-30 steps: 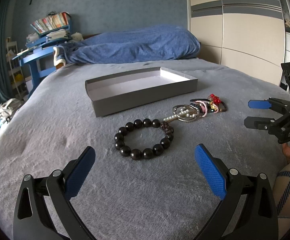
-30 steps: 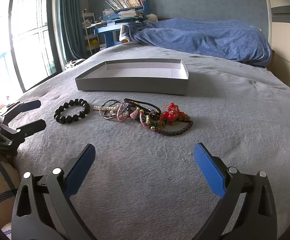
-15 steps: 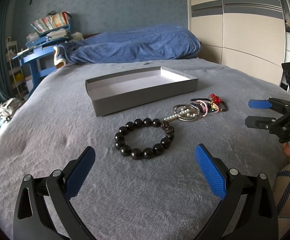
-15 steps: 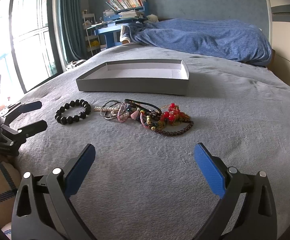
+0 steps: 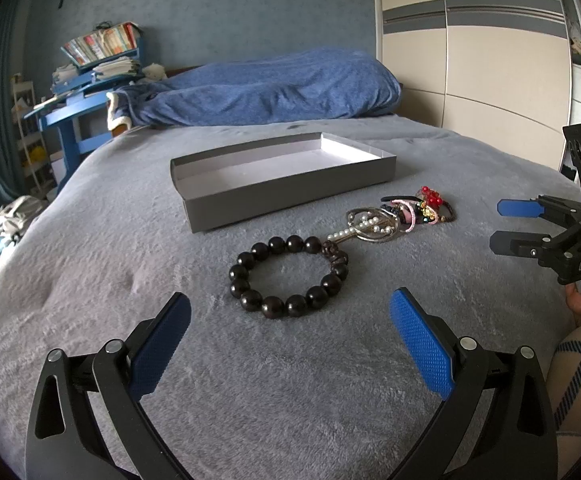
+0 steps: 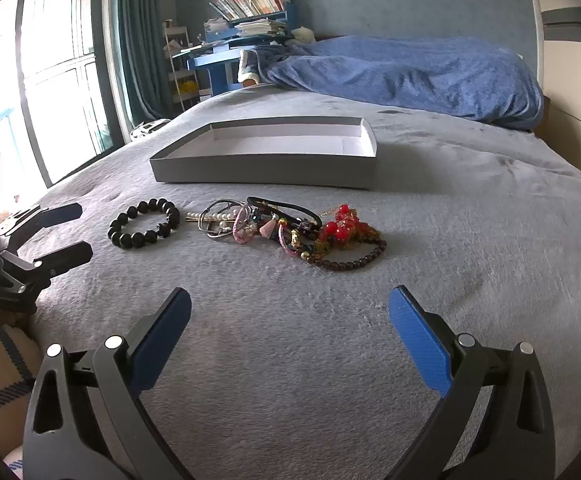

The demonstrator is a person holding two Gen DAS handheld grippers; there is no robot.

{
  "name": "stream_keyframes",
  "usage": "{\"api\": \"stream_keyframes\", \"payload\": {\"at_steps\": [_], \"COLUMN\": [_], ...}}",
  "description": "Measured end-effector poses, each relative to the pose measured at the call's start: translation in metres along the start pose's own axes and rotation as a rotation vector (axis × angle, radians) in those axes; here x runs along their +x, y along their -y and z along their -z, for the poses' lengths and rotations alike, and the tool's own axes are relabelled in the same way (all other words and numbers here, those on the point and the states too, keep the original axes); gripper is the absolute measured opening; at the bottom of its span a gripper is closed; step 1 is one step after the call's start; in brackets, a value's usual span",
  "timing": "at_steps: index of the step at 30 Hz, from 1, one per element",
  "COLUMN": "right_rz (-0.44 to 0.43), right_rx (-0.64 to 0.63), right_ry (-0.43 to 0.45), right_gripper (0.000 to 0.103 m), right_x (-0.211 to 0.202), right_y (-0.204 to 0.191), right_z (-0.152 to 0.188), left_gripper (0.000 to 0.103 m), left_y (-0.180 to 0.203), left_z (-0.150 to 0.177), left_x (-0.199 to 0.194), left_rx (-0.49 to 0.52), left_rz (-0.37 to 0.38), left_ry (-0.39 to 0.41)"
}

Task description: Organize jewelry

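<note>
A black bead bracelet (image 5: 288, 276) lies on the grey bed cover, just ahead of my open, empty left gripper (image 5: 289, 322); it also shows in the right wrist view (image 6: 143, 224). Beside it lies a tangle of jewelry (image 6: 290, 230): a pearl and metal ring piece (image 5: 370, 226), hair ties, a red bead cluster (image 6: 340, 228) and a brown bead bracelet. An empty grey box (image 5: 282, 178) stands behind them, also in the right wrist view (image 6: 266, 154). My right gripper (image 6: 289, 320) is open and empty, short of the tangle.
A blue duvet (image 5: 266, 94) is heaped at the far end of the bed. A blue desk with books (image 5: 90, 76) stands at the left, a wardrobe (image 5: 474, 52) at the right, a window (image 6: 42, 72) beyond the bed's left side.
Both grippers have crept slightly forward toward the jewelry. Both stay open and nothing on the bed has moved.
</note>
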State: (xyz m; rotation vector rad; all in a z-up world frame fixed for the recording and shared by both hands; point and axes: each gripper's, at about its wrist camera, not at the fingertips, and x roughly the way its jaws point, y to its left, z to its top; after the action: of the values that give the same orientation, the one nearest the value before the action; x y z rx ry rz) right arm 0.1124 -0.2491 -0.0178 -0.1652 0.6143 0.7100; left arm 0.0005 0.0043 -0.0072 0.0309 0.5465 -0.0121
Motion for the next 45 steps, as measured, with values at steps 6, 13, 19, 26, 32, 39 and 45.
{"api": "stream_keyframes", "payload": {"at_steps": [6,13,19,26,32,39,45], "right_rz": [0.001,0.002,0.005,0.008,0.002,0.006,0.026], "right_rx": [0.002,0.006,0.009,0.016,0.023,0.032,0.075], "right_ry": [-0.001,-0.009,-0.022,-0.036,-0.049,-0.065,-0.053], "right_gripper": [0.098,0.098,0.098,0.098,0.098,0.098,0.097], "right_x": [0.000,0.001,0.003,0.003,0.004,0.006,0.003], "right_y": [0.000,0.001,0.001,0.002,0.006,0.011,0.024], "right_z": [0.000,-0.001,-0.001,-0.002,-0.004,-0.007,-0.020], "left_gripper": [0.099,0.099,0.099,0.099,0.099,0.098,0.096], "left_y": [0.000,-0.001,-0.001,-0.002,-0.006,-0.017,-0.037], "left_z": [0.000,0.008,0.004,0.002,-0.005,-0.019,-0.040], "left_x": [0.000,0.007,0.009,0.010,0.012,0.015,0.025], "left_rx": [0.000,-0.005,-0.019,-0.018,-0.029,-0.074,-0.132], "left_rz": [0.000,0.001,0.009,0.008,0.000,-0.031,-0.041], "left_ry": [-0.002,-0.007,-0.024,-0.041,-0.064,-0.098,-0.141]}}
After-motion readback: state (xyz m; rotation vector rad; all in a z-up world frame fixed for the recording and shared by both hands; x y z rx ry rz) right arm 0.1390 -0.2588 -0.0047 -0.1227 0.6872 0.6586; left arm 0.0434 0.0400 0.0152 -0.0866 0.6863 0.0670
